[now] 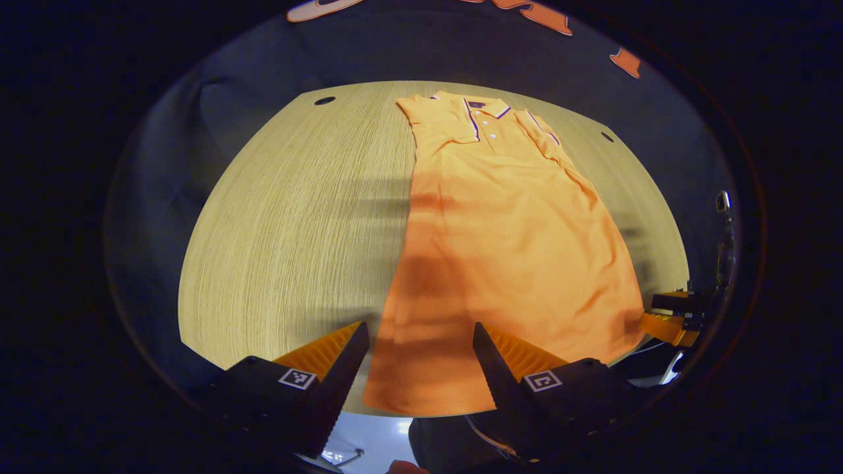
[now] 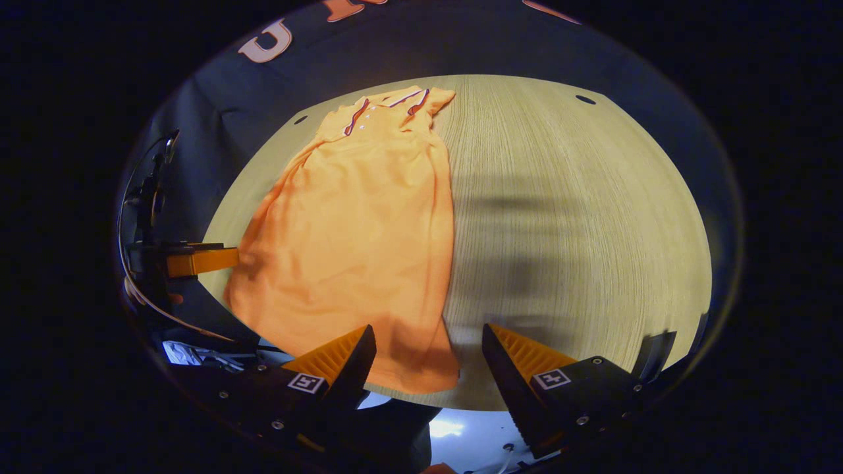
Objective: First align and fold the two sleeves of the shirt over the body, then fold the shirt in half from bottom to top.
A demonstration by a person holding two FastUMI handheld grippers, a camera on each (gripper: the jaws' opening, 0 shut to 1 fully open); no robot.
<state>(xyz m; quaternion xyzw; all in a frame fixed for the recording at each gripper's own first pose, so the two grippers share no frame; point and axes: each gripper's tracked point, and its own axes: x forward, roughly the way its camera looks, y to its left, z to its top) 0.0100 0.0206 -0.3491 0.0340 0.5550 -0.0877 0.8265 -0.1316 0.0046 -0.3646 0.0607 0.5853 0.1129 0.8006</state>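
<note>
An orange polo shirt (image 1: pixel 507 243) lies flat on the wooden table (image 1: pixel 296 224), collar at the far end, both short sleeves folded in over the body. Its hem reaches the near table edge. My left gripper (image 1: pixel 421 336) stands open above the hem's left corner, with nothing between its fingers. In the right gripper view the same shirt (image 2: pixel 355 237) lies left of centre, and my right gripper (image 2: pixel 428 339) stands open over the hem's right corner. The right gripper (image 1: pixel 672 316) also appears at the far right of the left gripper view; the left gripper (image 2: pixel 191 260) appears at the left of the right gripper view.
Bare wood (image 2: pixel 573 217) stretches to the right of the shirt and, in the left gripper view, to its left. Small dark holes (image 1: pixel 324 101) mark the table's far corners. Black cloth wall (image 1: pixel 421 52) stands behind the table. The near table edge (image 2: pixel 421 398) runs just under the fingers.
</note>
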